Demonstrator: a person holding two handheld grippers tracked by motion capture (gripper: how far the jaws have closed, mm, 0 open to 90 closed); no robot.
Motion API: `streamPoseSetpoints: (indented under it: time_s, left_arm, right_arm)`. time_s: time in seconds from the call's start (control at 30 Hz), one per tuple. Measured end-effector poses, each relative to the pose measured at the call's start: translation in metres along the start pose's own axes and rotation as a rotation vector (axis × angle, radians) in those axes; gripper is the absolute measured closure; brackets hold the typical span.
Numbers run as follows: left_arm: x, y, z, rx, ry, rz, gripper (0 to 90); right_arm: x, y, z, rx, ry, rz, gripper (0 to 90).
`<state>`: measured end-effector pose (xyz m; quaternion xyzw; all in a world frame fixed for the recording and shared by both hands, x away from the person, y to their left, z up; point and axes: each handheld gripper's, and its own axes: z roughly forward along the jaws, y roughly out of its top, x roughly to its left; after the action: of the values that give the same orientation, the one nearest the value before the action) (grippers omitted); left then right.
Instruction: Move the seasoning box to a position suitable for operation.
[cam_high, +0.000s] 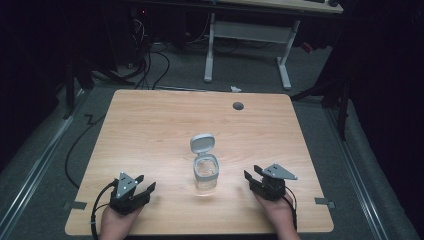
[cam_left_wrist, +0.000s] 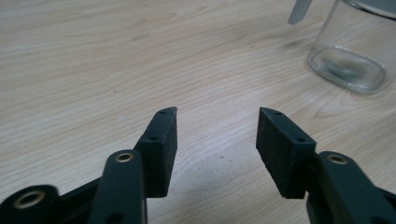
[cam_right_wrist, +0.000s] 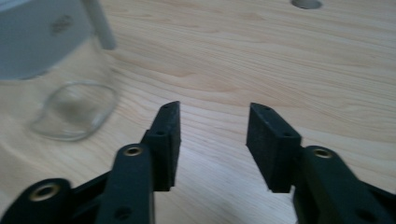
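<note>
Evidently nothing is grasped yet: the clear glass jar (cam_high: 205, 175) with its grey flip lid (cam_high: 202, 143) raised stands mid-table (cam_high: 150, 120), between the left gripper (cam_high: 141, 184) and right gripper (cam_high: 252, 173), both gaping wide and empty. Next, probably, steadying the jar.

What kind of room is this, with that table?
Probably a lab or workshop set up for recording: a wooden table holding one glass jar, cables across a grey floor, a desk frame behind, dark surroundings.
</note>
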<state>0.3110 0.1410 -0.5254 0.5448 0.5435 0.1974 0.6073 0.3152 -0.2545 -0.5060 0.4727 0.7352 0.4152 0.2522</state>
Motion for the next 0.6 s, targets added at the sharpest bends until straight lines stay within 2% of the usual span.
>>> streamPoseSetpoints:
  time_s: [0.1, 0.13, 0.17, 0.23, 0.27, 0.3, 0.33, 0.37, 0.4, 0.43, 0.6]
  left_arm:
    - [-0.003, -0.001, -0.001, 0.005, -0.010, 0.017, 48.1]
    - [-0.003, -0.001, -0.001, 0.002, -0.010, 0.017, 48.3]
    - [-0.004, 0.000, 0.000, -0.001, -0.013, 0.011, 48.3]
    - [-0.005, -0.001, 0.000, -0.005, -0.023, 0.000, 52.5]
    - [-0.006, -0.001, 0.001, -0.004, -0.026, -0.002, 56.9]
    - [-0.008, -0.003, 0.000, 0.017, -0.054, 0.012, 69.8]
    - [-0.008, -0.003, 0.000, 0.017, -0.054, 0.012, 76.7]
    - [-0.011, -0.007, 0.000, 0.029, -0.068, 0.039, 79.9]
    - [-0.011, -0.007, 0.000, 0.029, -0.068, 0.039, 82.1]
    - [-0.013, -0.008, 0.000, 0.038, -0.074, 0.040, 83.5]
    - [-0.012, -0.006, -0.002, 0.035, -0.079, 0.028, 84.9]
  right_arm:
    - [0.015, 0.003, 0.005, 0.012, 0.064, -0.020, 65.8]
    - [0.018, 0.004, 0.007, 0.021, 0.070, -0.028, 69.5]
    - [0.018, 0.004, 0.007, 0.021, 0.070, -0.028, 69.5]
    - [0.028, 0.005, 0.013, 0.023, 0.084, -0.068, 80.1]
    - [0.033, 0.007, 0.016, 0.021, 0.098, -0.082, 88.5]
    - [0.040, 0.010, 0.020, 0.026, 0.127, -0.096, 90.0]
    - [0.043, 0.012, 0.022, 0.027, 0.132, -0.104, 90.0]
    - [0.047, 0.014, 0.025, 0.031, 0.137, -0.112, 90.0]
    - [0.047, 0.014, 0.025, 0.031, 0.137, -0.112, 90.0]
    - [0.054, 0.017, 0.032, 0.037, 0.139, -0.127, 90.0]
    - [0.061, 0.018, 0.037, 0.042, 0.147, -0.133, 90.0]
